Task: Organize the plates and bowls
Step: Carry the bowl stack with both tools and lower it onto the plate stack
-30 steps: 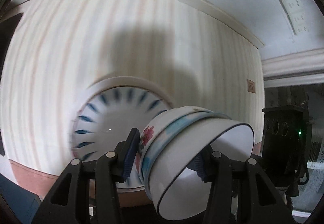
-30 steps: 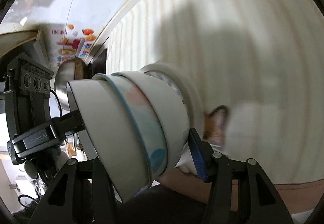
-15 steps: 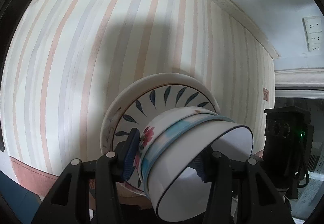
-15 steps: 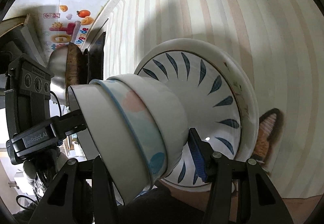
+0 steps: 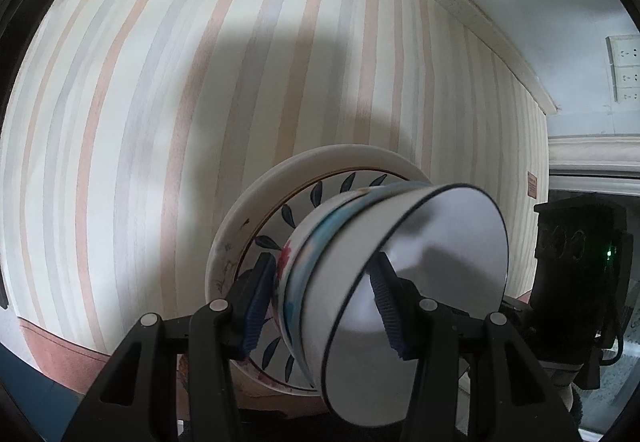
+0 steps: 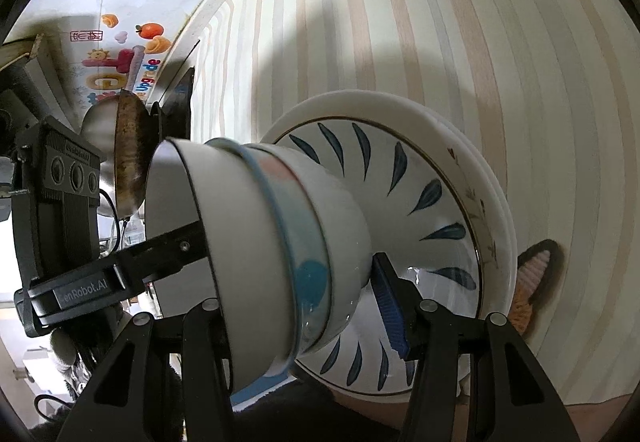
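Three nested bowls are tipped on their side: a white inner one with a dark rim, a blue-banded one, and an outer one with a red flower. My left gripper is shut on their wall, one pad outside and one inside. My right gripper grips the opposite wall; its right pad presses the outer bowl and its left finger is hidden behind the bowls. The bowls' base is at the centre of the blue-leaf top plate of a plate stack; whether it touches I cannot tell.
The plates lie on a striped tablecloth. A brown wok and a dark hob stand at the cloth's far end. A cat picture shows beside the plates. Wall sockets are on the wall behind.
Both grippers carried the bowls sideways and down over the plate stack, which now lies directly under them. In the last half second they hardly moved. The grips are unchanged.
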The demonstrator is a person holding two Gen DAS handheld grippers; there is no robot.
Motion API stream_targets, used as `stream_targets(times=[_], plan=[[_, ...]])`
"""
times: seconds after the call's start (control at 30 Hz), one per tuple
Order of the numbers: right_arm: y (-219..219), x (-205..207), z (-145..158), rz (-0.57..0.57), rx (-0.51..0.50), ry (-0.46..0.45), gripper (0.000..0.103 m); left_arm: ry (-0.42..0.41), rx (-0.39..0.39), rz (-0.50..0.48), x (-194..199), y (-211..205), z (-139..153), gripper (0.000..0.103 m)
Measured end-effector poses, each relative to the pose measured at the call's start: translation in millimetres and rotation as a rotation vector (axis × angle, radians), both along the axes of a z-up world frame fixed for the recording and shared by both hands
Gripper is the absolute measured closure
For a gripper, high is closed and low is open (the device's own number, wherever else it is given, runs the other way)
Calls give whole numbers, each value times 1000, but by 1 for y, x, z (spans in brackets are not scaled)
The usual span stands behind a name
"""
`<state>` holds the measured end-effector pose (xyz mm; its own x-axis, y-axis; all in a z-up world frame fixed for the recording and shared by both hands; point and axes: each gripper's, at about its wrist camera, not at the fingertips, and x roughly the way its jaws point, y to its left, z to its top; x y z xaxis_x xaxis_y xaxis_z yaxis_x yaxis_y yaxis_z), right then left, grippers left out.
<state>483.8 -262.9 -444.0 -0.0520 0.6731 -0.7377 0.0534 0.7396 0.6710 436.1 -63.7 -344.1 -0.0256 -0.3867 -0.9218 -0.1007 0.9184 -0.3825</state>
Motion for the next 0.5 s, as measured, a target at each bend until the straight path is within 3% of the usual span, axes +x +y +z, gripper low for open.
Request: stream_targets(times=[0.5], plan=[[-1,-1,3,-20,-30,3,48,6,-3,-13,-3,1,-1,57]])
